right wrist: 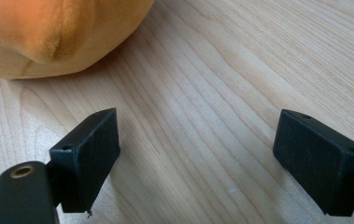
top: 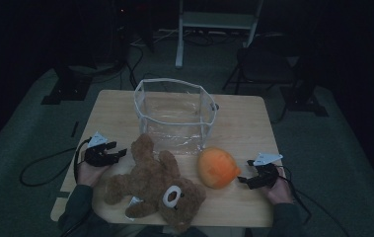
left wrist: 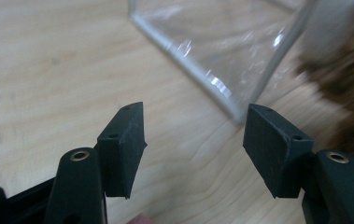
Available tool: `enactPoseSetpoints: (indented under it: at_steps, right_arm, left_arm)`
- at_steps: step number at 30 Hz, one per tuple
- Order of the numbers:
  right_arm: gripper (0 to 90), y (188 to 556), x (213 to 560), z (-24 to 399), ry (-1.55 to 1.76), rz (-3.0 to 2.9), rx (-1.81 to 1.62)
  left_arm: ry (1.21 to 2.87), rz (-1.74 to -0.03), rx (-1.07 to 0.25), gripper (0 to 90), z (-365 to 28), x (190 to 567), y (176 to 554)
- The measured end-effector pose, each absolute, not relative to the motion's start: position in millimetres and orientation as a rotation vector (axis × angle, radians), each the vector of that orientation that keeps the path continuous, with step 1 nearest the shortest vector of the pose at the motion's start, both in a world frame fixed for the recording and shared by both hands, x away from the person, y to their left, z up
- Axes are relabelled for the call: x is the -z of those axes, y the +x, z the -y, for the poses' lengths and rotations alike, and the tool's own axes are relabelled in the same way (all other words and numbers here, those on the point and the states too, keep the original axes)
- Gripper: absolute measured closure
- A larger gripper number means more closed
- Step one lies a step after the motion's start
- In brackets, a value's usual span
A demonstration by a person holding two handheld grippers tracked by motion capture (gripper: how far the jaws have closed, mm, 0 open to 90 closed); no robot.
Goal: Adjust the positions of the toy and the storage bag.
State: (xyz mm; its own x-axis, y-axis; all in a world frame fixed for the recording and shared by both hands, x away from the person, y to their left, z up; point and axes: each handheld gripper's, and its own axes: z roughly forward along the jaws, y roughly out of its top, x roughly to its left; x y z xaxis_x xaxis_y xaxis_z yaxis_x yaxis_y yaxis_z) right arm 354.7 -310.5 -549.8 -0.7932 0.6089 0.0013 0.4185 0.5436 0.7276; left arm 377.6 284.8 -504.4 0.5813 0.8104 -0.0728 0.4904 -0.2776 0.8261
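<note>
A brown teddy bear [top: 152, 190] lies on its back at the front of the wooden table [top: 243, 118], head toward the person. An orange plush ball [top: 217, 168] rests to its right; its underside shows at the upper left in the right gripper view [right wrist: 48, 32]. A clear plastic box [top: 174, 113] stands behind them, and its near corner [left wrist: 221, 70] appears in the left gripper view. My left gripper [top: 118, 153] hovers just left of the bear's leg, open, nothing between its pads [left wrist: 123, 140]. My right gripper [top: 243, 180] sits open beside the ball, jaws wide over bare wood.
The brown fur of the bear [left wrist: 347, 84] blurs the right edge of the left gripper view. Cables trail off both table sides. A dark folding chair [top: 263, 59] and a white stand [top: 214, 24] are on the floor beyond the table.
</note>
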Motion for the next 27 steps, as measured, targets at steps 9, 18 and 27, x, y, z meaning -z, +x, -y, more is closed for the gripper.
enactPoseSetpoints:
  at_steps: [9, 18, 27]
  right_arm:
    - [13.9, 355, 550, 310, 0.860, -2.530, -1.093]
    - [13.9, 355, 550, 310, 0.861, -2.529, -1.093]
    - [13.9, 354, 550, 310, 0.864, -2.528, -1.092]
  left_arm:
    - [1.898, -0.947, -0.472, 37.9, -276, 480, 369]
    - [1.834, -0.837, -0.462, 37.0, -265, 452, 359]
    - [1.933, -0.826, -0.397, 32.0, -229, 457, 371]
